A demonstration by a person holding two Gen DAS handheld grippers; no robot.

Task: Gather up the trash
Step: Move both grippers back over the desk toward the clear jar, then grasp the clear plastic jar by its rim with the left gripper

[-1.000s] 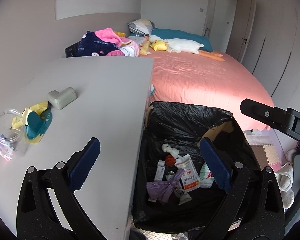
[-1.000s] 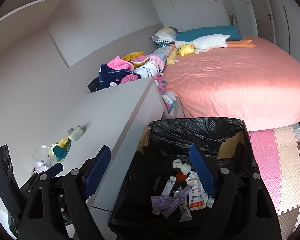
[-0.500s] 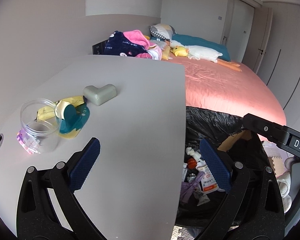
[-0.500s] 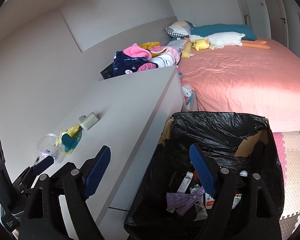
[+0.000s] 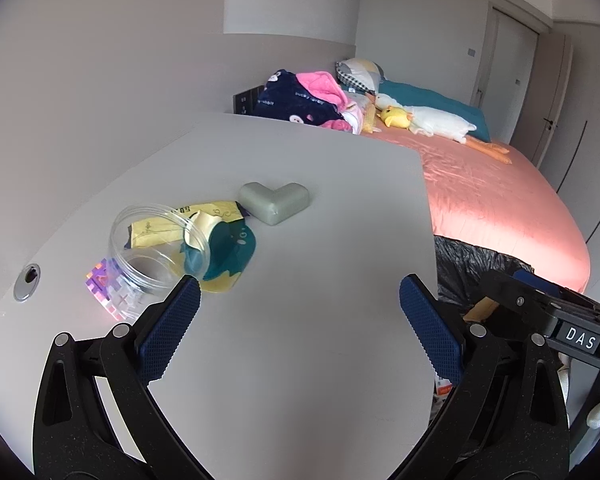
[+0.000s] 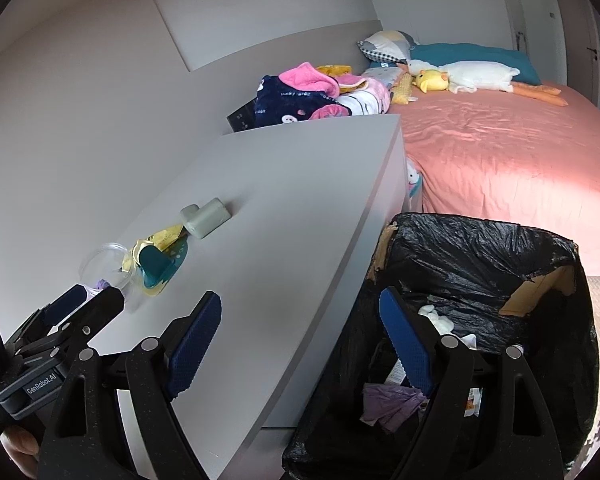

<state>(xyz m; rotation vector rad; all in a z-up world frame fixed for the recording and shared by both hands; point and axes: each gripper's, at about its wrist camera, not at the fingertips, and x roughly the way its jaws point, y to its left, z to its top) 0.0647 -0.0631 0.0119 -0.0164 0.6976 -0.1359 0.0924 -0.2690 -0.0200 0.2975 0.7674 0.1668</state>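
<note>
The trash (image 5: 216, 236), a jar, yellow wrappers and a teal piece, sits bunched on the tabletop (image 5: 320, 280) just ahead of my left tool (image 5: 296, 324). Both tools gape, empty. Grabbing the jar could scatter the wrappers. The bin (image 6: 480, 248) is mostly hidden behind my right tool (image 6: 300, 344).

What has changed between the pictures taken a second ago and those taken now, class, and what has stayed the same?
Both views have swung from the bin toward the desk: the left gripper now hangs over the desk before the clear jar and wrappers; the right gripper straddles the desk edge. Nothing was gripped or dropped. Both jaws stay open and empty; desk items unmoved.
</note>
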